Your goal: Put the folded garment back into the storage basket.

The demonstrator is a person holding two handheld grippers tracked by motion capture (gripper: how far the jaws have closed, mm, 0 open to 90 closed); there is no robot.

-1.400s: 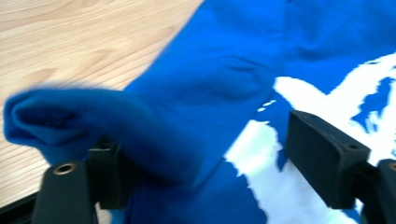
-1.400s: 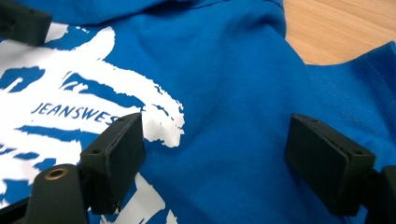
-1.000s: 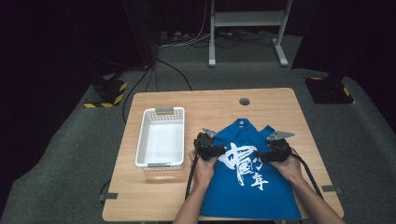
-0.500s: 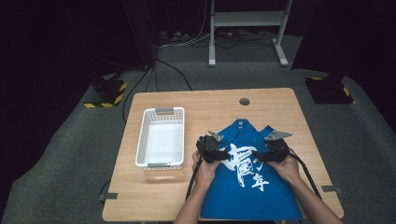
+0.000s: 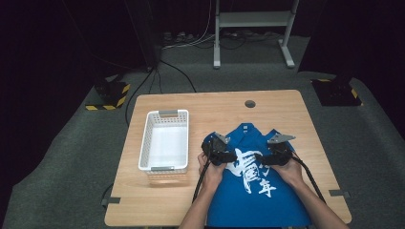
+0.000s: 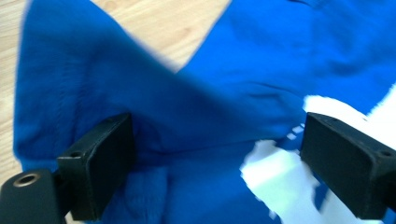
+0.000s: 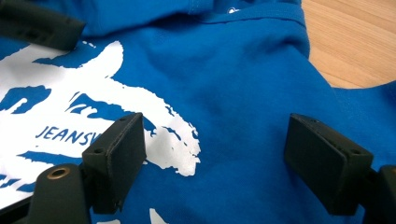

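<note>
A blue T-shirt (image 5: 258,200) with a white print lies flat on the front right of the table, collar away from me. My left gripper (image 5: 234,156) rests over its left side and points right. Its jaws (image 6: 215,140) stand wide and have just been opening, with a folded sleeve (image 6: 93,84) lying loose between them. My right gripper (image 5: 261,158) faces it from the right. Its jaws (image 7: 217,135) are wide apart over the printed chest and have just closed slightly, pinching no cloth. The left gripper's jaw shows at that view's top left.
A white plastic basket (image 5: 145,143) stands empty on the wooden table (image 5: 229,107), left of the shirt. A round cable hole (image 5: 249,103) sits near the far edge. Cables trail from both grippers toward the front edge.
The left gripper has edged a little to the right onto the shirt's left side. The right hand has stayed where it was.
</note>
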